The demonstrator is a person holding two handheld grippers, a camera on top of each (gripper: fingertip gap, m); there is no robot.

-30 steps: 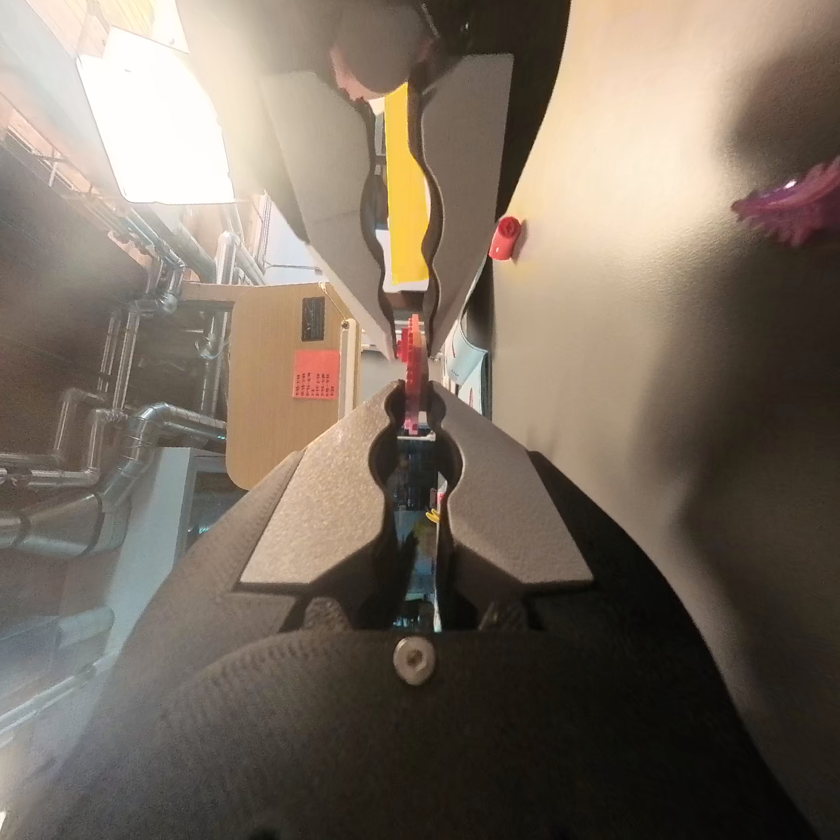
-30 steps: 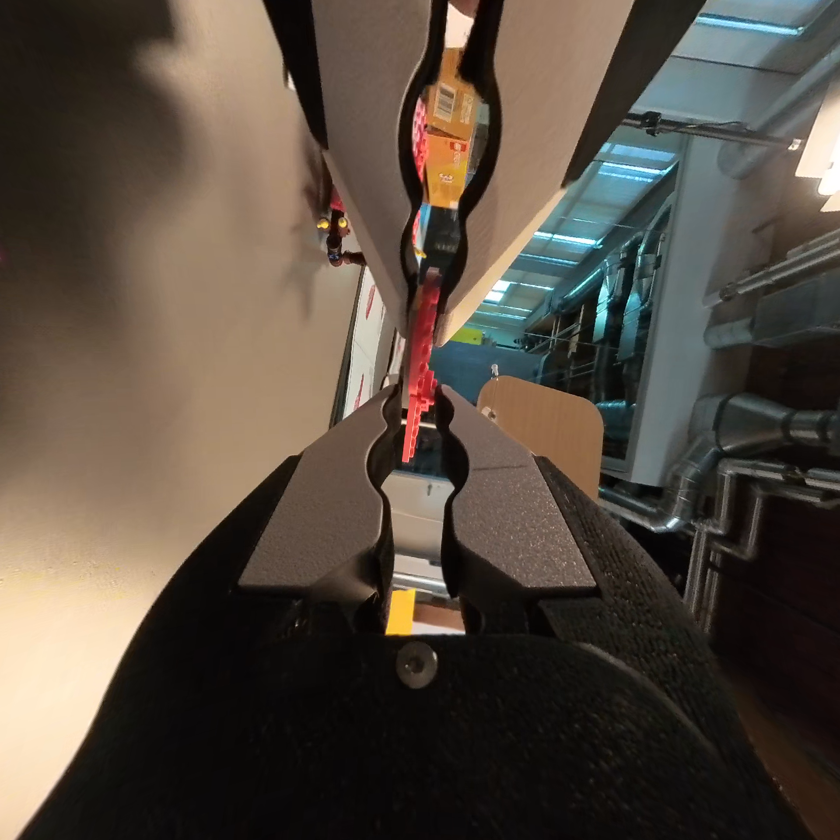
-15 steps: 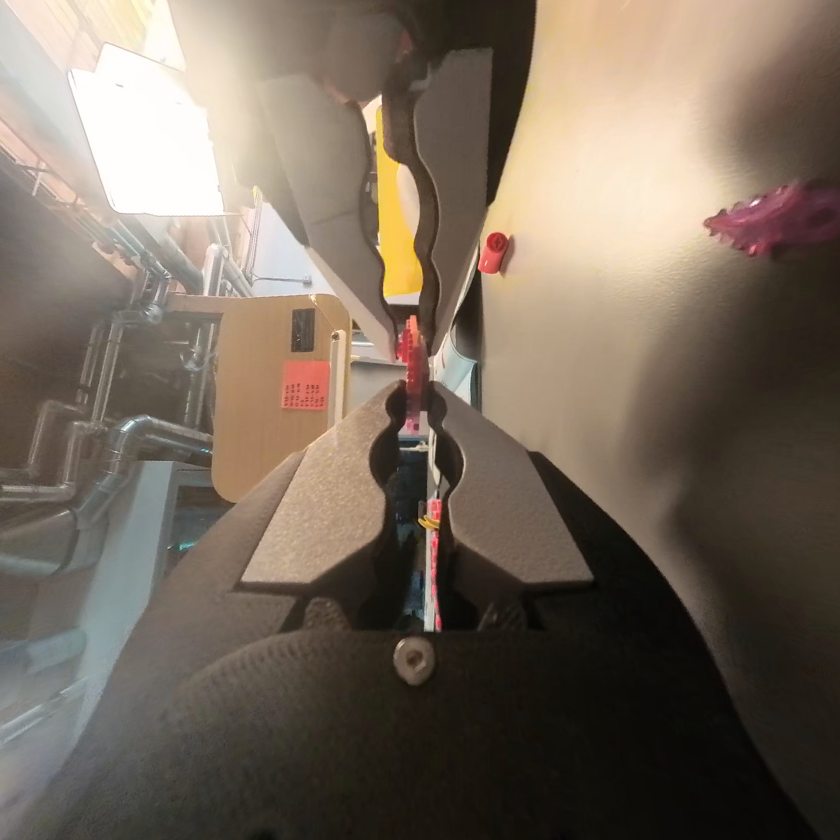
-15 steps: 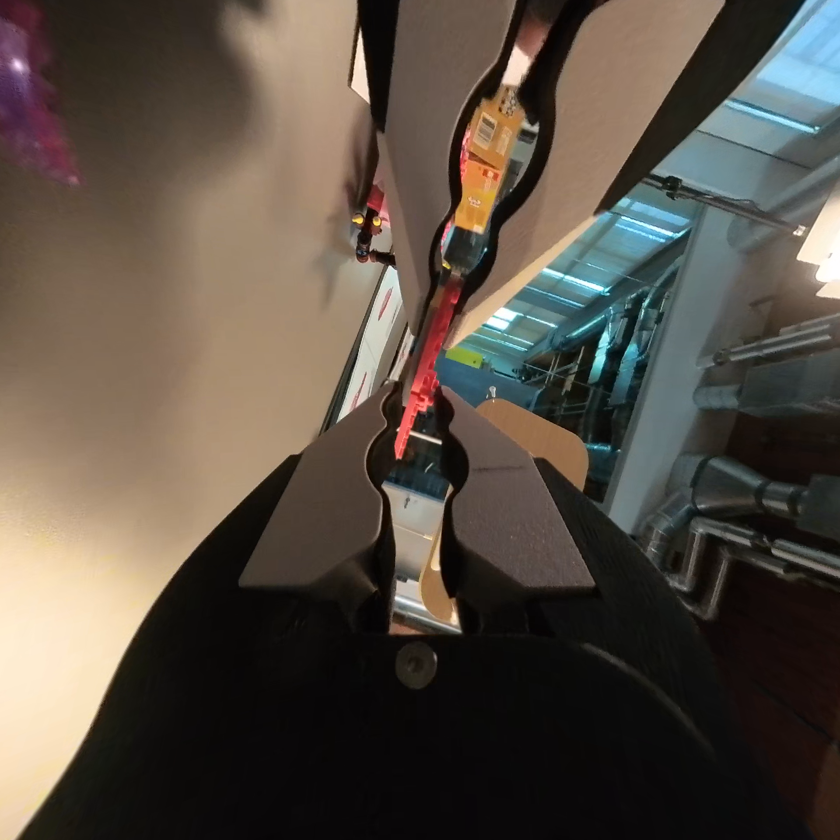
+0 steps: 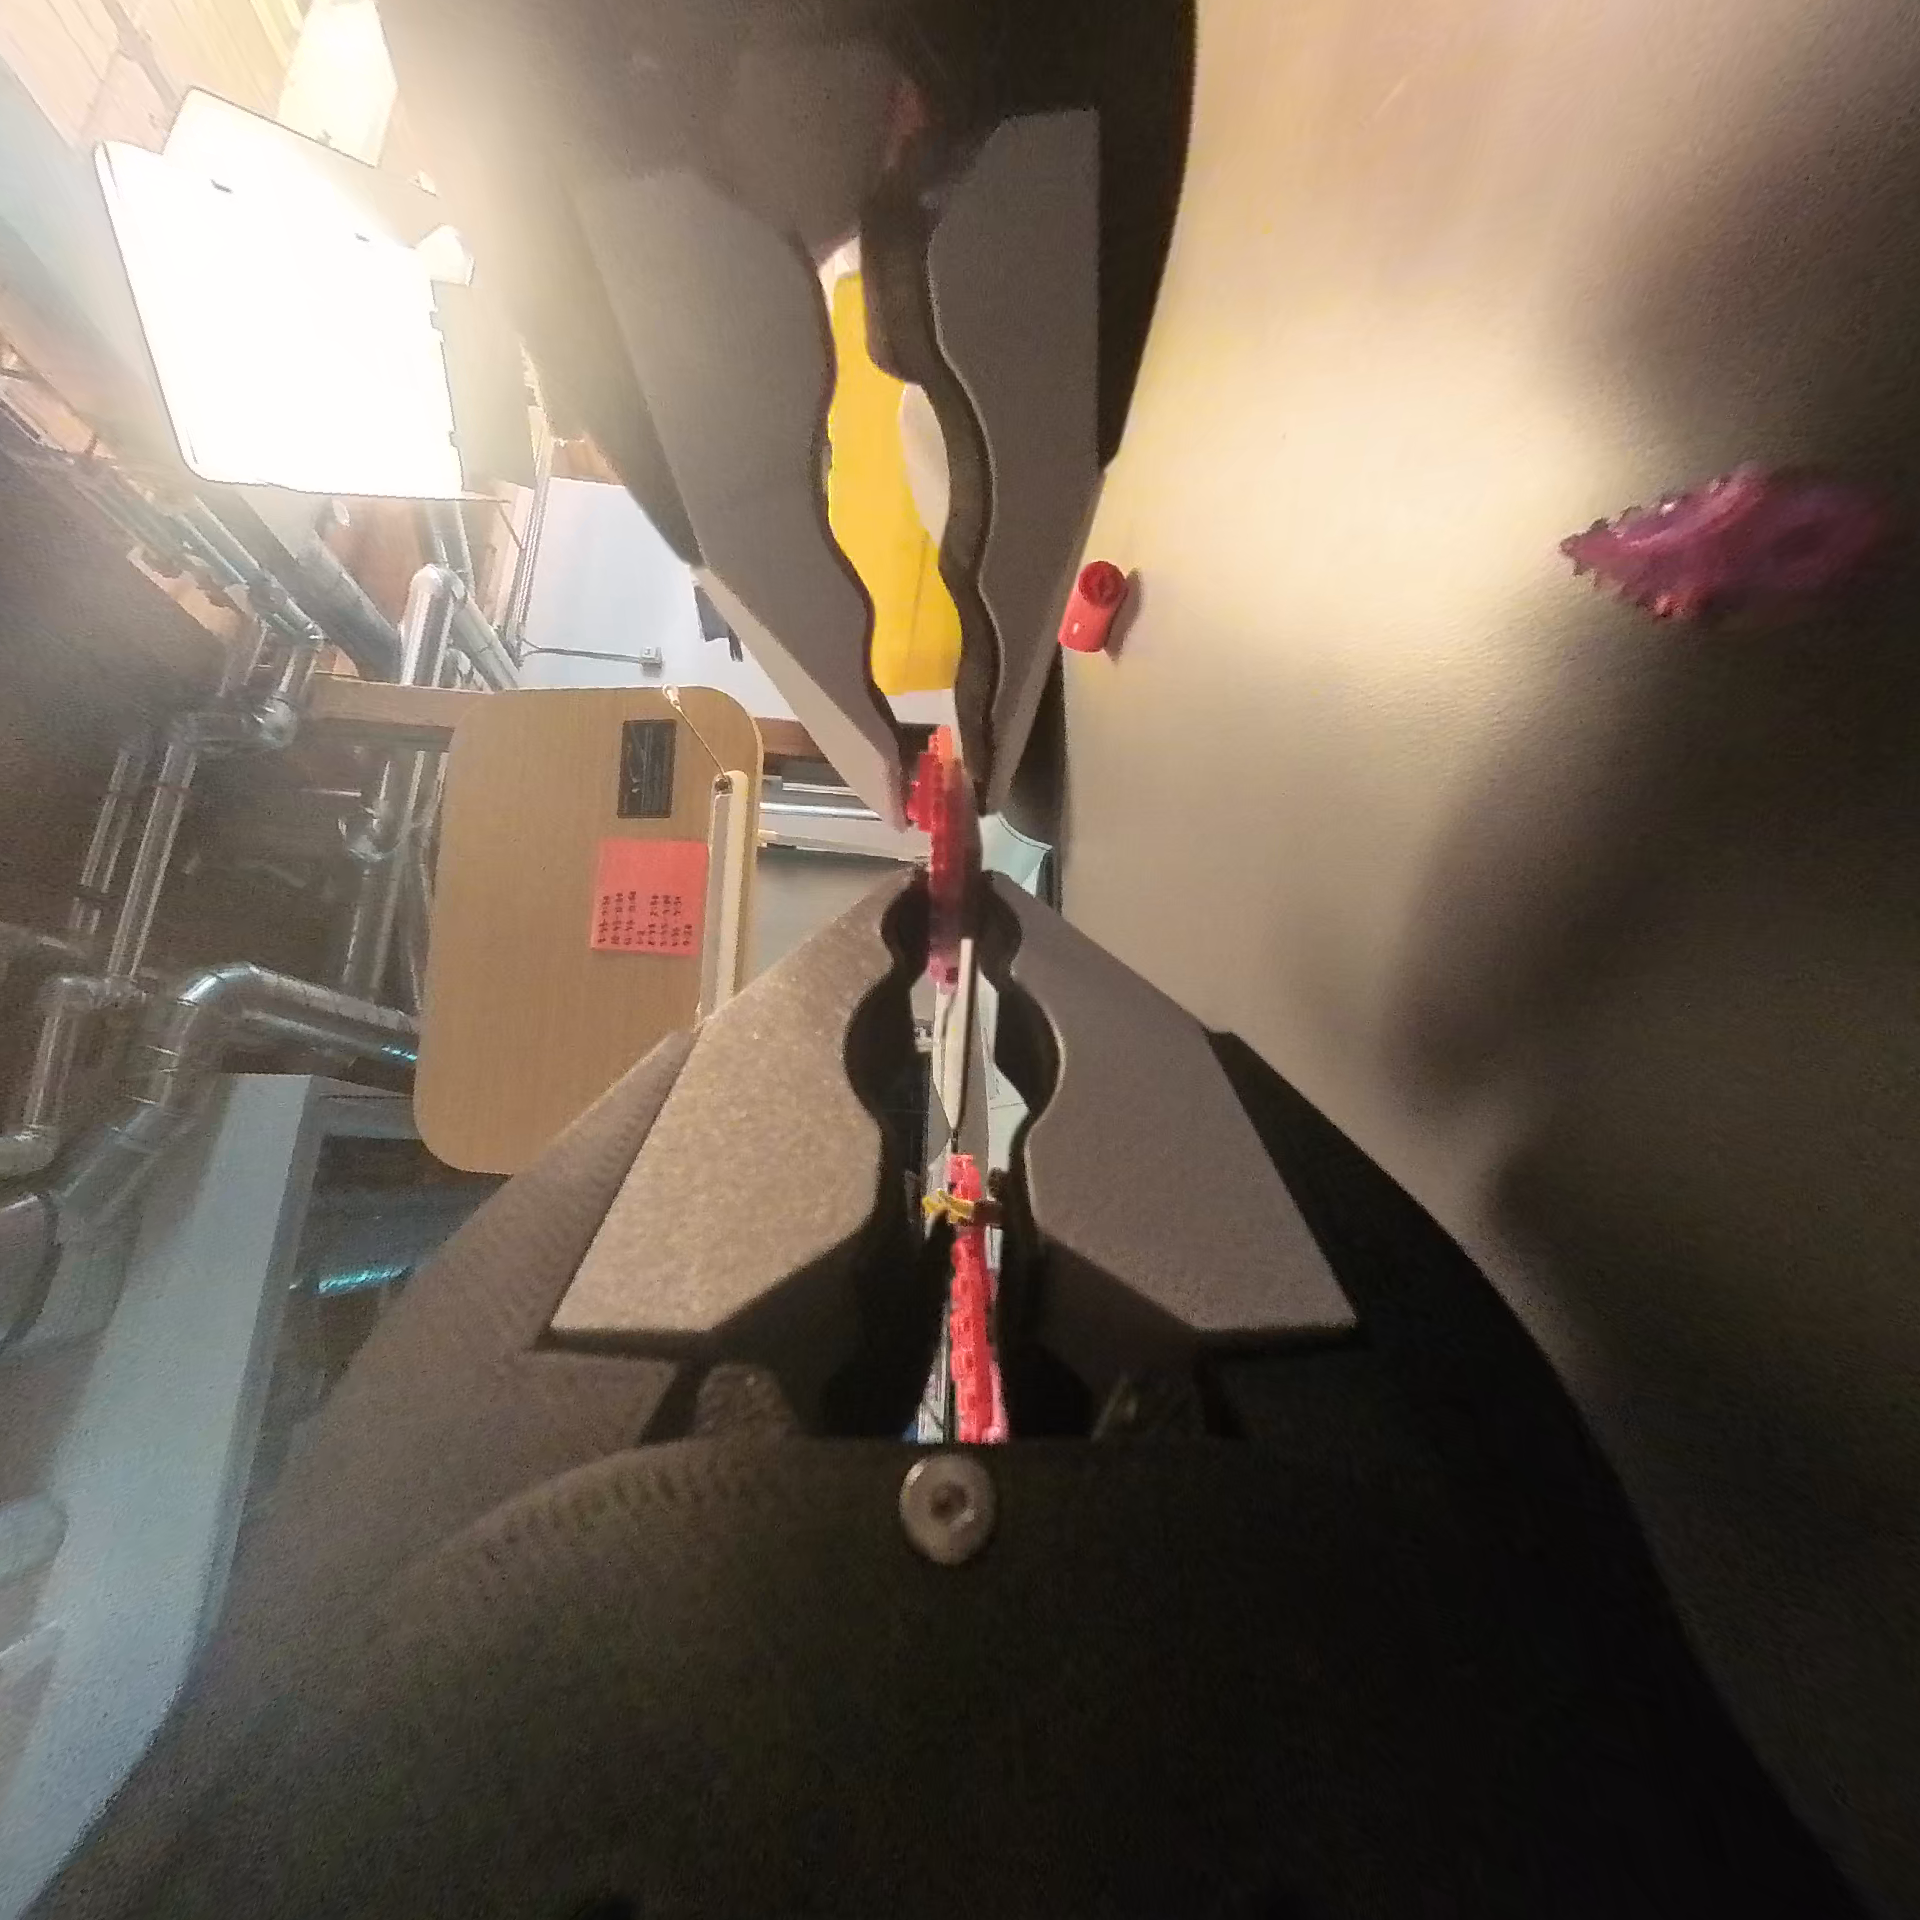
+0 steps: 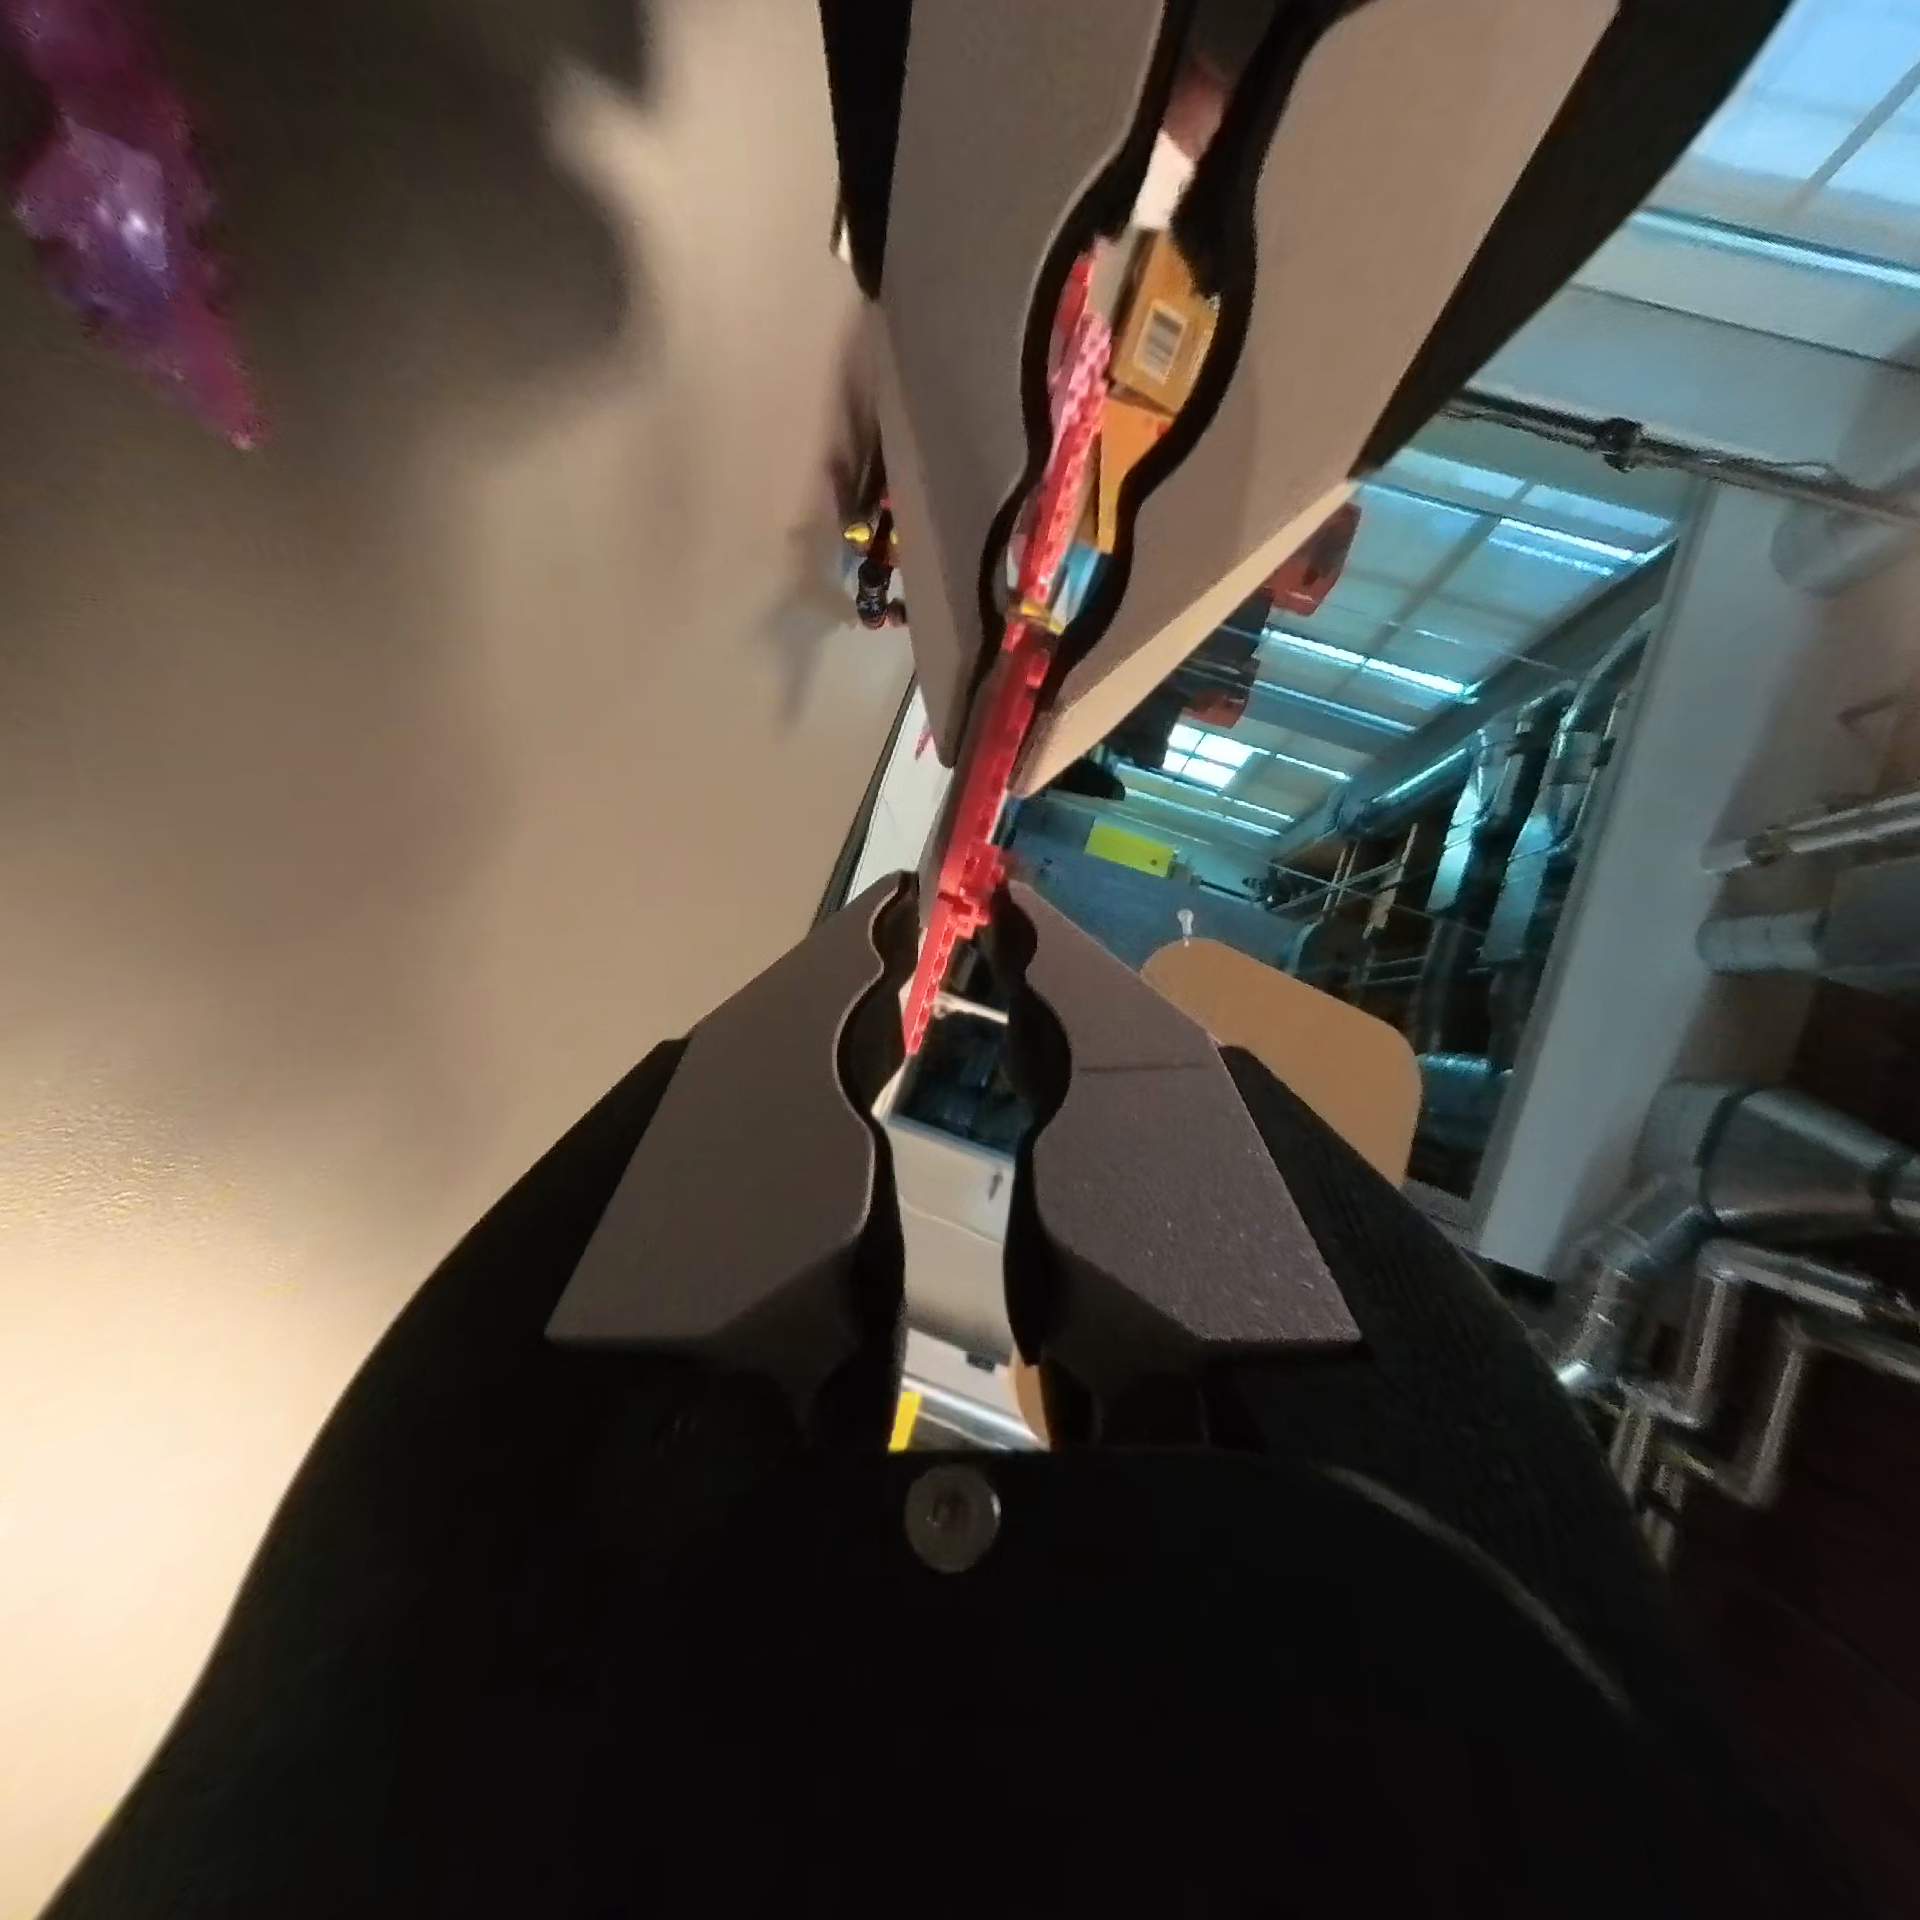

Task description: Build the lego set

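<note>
Left tool (image 5: 951, 883) and right tool (image 6: 961, 894) each clench one red brick strip's (image 6: 977, 831) ends above table (image 6: 364, 779)

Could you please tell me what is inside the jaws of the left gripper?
The left gripper is clamped on one end of a thin red studded brick piece; the right gripper grips its other end. The stretch inside the fingertips is hidden.

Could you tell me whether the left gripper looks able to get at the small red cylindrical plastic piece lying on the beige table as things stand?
Probably not yet: the left gripper is shut on a red studded brick piece, which the right gripper also grips. The small red cylinder lies uncovered on the table.
</note>
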